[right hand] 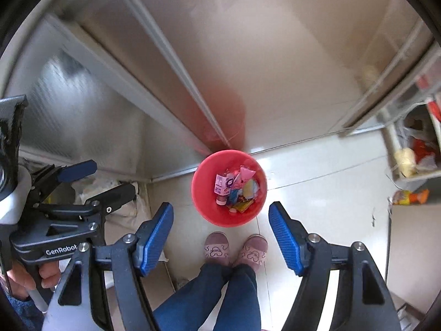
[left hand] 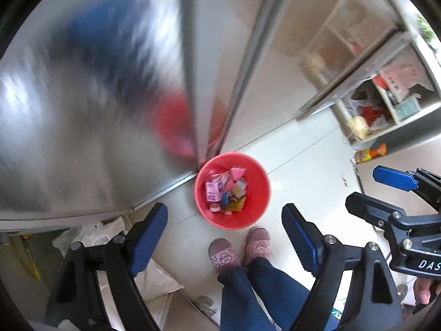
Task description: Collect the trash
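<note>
A blurred metal cabinet front filled the upper left of the left wrist view, and a pale tiled floor ran across the middle. An open shelf unit with packets stood at the right edge. On the floor, at frame center, a red trash bucket sat upright against the cabinet's corner, mouth facing the camera, holding wrappers. Just below it stood two pink slippers. The left tool and the right tool both hung spread wide and empty above, nothing between them and the bucket.
</note>
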{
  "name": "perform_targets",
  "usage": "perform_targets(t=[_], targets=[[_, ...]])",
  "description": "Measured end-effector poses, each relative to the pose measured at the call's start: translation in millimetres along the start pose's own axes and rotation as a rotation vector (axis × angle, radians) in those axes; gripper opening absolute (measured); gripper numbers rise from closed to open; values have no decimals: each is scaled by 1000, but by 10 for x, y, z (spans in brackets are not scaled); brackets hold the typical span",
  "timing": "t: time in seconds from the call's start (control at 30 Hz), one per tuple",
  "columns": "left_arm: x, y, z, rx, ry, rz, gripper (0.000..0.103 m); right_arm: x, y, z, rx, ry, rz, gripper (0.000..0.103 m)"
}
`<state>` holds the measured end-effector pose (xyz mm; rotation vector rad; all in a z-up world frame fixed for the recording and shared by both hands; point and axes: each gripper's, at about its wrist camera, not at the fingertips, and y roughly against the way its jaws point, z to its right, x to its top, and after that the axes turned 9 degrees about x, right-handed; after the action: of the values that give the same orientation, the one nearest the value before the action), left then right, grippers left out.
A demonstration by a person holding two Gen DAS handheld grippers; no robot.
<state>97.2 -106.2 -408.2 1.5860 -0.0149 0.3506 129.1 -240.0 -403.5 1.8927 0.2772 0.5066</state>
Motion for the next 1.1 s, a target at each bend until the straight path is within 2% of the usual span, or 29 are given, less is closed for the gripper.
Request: perform_targets(t=[0.23, 0.4, 0.57, 0.7, 0.87, 0.97, 1.0, 1.1], targets=[[63, 888, 239, -46, -85, 58, 84, -93, 903, -183, -41, -31, 105, 74], [183, 1498, 369, -34, -122, 162, 84, -185, 1373, -295, -76, -34, 194, 80], [201, 2155, 549, 1, -166, 280, 84, -199, 1821, -380, -98, -39, 301, 80], [139, 2609, 602, 6, -153, 359, 84, -256, 2197, -504, -118, -12, 395, 90], [-3, 3203, 649, 27, -116, 450, 86, -381, 2599, -646, -139, 11, 476, 96], [-85, 3607, 669, 80, -78, 535, 88, -488, 2810, -705, -150, 30, 529, 99], [-117, 3714, 681, 106, -70, 556, 93, -521, 2848, -703, -158, 37, 546, 100], [-270, 3963, 674, 147, -65, 589, 95, -644, 3019, -745, -171, 46, 593, 100]])
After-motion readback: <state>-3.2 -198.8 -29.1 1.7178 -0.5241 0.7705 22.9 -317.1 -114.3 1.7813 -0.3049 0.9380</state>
